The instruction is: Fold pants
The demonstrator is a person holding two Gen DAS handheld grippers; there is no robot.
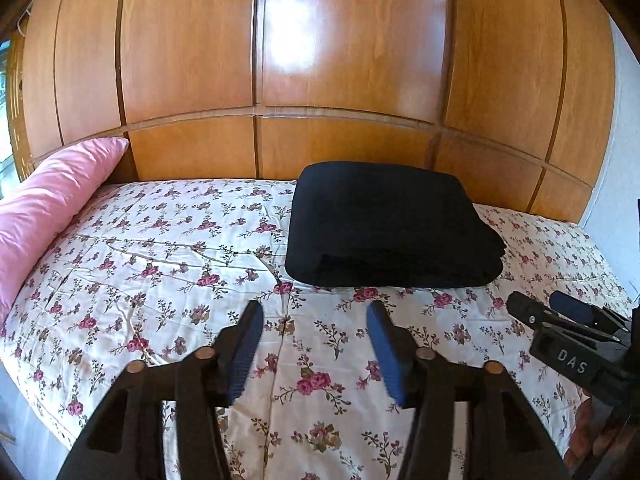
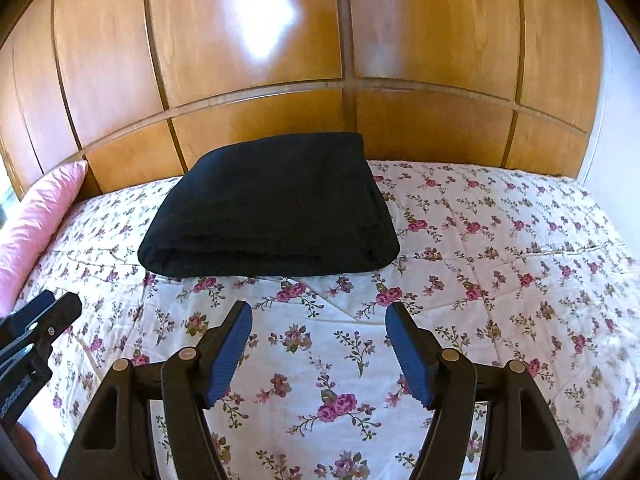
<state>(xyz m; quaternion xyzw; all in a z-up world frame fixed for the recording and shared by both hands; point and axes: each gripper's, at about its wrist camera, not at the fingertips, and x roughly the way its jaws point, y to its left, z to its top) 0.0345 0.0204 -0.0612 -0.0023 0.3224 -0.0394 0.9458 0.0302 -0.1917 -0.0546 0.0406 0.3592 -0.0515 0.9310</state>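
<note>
Pants, black knit, folded into a thick rounded rectangle.

You are facing solid black folded pants, a cream bedspread showing pink roses, a plain pink pillow, and glossy orange-brown wooden panels.

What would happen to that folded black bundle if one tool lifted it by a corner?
The folded black pants would probably sag and unfold: the stacked layers at the near edge look soft and loose. They seem thick, so likely fairly heavy for cloth. Pushed, they would probably drag and bunch on the floral bedspread rather than slide.
</note>
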